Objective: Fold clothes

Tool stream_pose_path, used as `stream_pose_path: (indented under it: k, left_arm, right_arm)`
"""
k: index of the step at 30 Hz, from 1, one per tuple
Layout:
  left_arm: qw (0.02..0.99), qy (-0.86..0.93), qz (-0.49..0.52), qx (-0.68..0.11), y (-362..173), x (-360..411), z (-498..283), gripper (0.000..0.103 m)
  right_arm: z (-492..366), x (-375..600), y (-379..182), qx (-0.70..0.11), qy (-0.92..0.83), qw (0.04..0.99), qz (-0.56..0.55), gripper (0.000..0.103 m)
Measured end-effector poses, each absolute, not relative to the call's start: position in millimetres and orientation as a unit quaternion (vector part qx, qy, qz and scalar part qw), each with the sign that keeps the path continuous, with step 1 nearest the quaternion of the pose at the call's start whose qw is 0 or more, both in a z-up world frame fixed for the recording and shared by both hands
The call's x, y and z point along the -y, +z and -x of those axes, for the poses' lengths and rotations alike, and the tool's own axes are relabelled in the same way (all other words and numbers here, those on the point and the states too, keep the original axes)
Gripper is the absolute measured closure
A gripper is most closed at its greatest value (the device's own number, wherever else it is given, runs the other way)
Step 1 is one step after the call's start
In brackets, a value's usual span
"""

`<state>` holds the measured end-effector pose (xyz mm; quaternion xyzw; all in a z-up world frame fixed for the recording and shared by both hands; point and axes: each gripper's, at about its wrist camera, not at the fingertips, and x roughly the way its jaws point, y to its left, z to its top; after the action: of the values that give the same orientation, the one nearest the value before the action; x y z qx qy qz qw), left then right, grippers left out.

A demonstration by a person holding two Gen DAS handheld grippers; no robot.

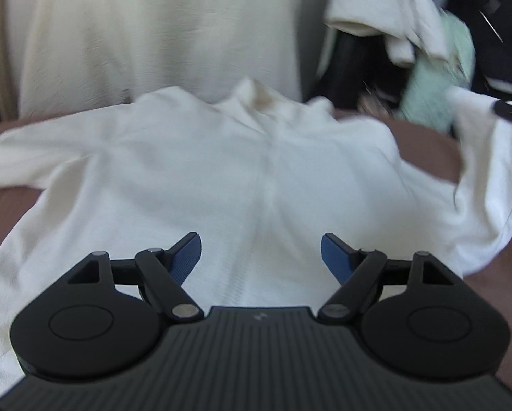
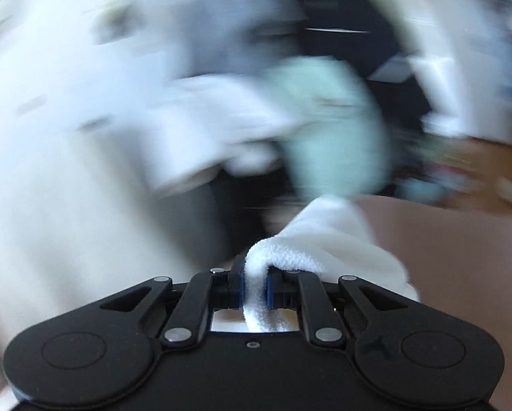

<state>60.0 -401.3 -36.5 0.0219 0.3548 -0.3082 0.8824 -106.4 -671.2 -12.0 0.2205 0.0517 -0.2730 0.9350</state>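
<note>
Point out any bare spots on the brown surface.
Brown surface shows bare between the shirt body and its right sleeve, and under the left sleeve. The clothes pile crowds the far right.

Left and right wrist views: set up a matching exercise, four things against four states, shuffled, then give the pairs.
Things:
1. left gripper
2. right gripper
3. white shirt
4. mint-green cloth

States:
A. spread flat on the brown surface
B. lying in the pile at the far right
C. jaws apart, nothing between them
D. shut on a white sleeve

Pairs: 1-C, 2-D, 3-A, 4-B
</note>
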Motion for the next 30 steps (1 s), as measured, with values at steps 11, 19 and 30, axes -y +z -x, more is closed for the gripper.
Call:
stream_pose_path:
  k: [11,19,30]
  left_arm:
    - [0.879,-0.268,0.027,-0.393,-71.1,375.9,-87.9,0.027]
    - [0.888,-0.305,0.011,-0.345,-51.8,388.4,-70.0,0.026]
    - [0.881,-0.298,-0.115,-0.350,-63.7,506.9,-57.7,0.024]
  right_arm:
    - [5.7,564.7,-48.6,-0.271,-0.010,0.955,-0.121,0.055]
    - [86.0,582.4,-39.4,-0.328,-0.051,0.943,-0.003,0.021]
    - [82.2,652.6,-99.7,-0.432,-0.138,0.886,-0.092,0.022]
